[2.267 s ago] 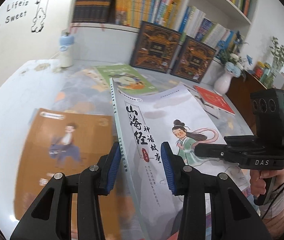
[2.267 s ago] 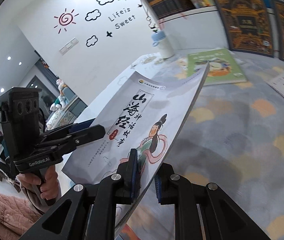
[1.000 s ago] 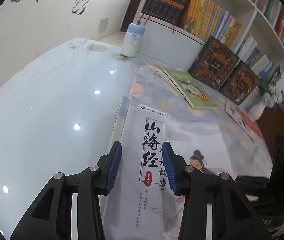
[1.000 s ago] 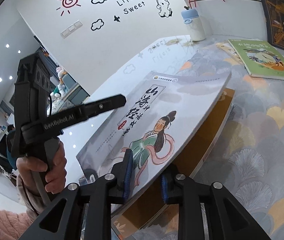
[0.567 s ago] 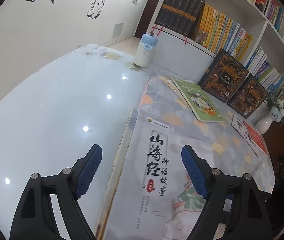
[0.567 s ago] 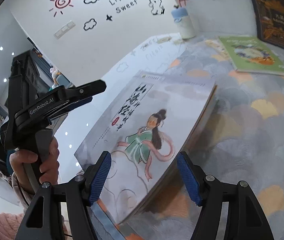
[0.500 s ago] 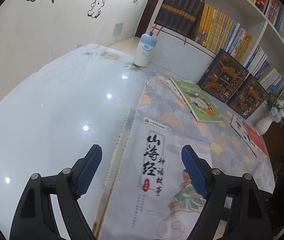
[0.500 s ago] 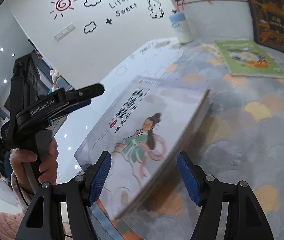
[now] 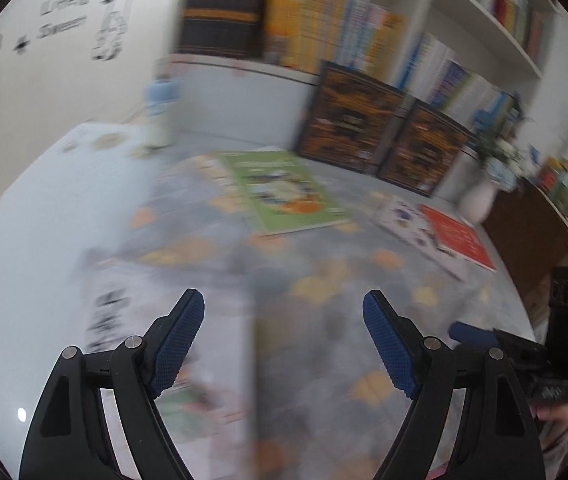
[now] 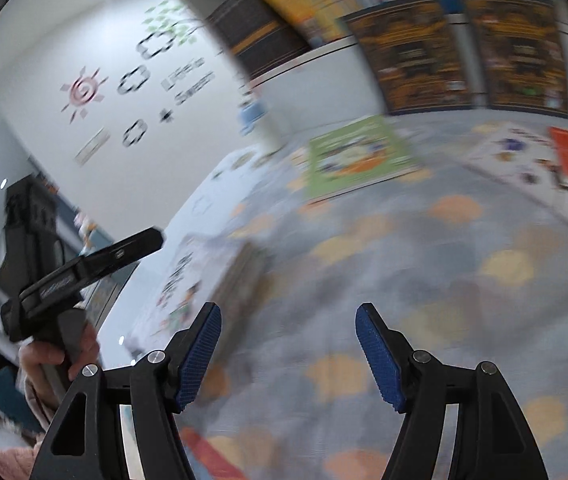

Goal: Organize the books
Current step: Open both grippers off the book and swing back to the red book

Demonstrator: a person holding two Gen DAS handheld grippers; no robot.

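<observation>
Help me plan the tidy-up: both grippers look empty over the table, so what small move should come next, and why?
Probably reach toward the flat green-covered book and line a gripper up with its near edge. The left gripper and right gripper both stand open with nothing between the pads, the pale illustrated book already lies on the patterned mat, and the green one lies loose ahead.

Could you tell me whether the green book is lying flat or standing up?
Lying flat: the green book rests cover-up on the patterned mat.

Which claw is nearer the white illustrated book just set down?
Left. The left claw hangs open just above the white illustrated book; the right claw, also open, sits off its right edge.
</observation>
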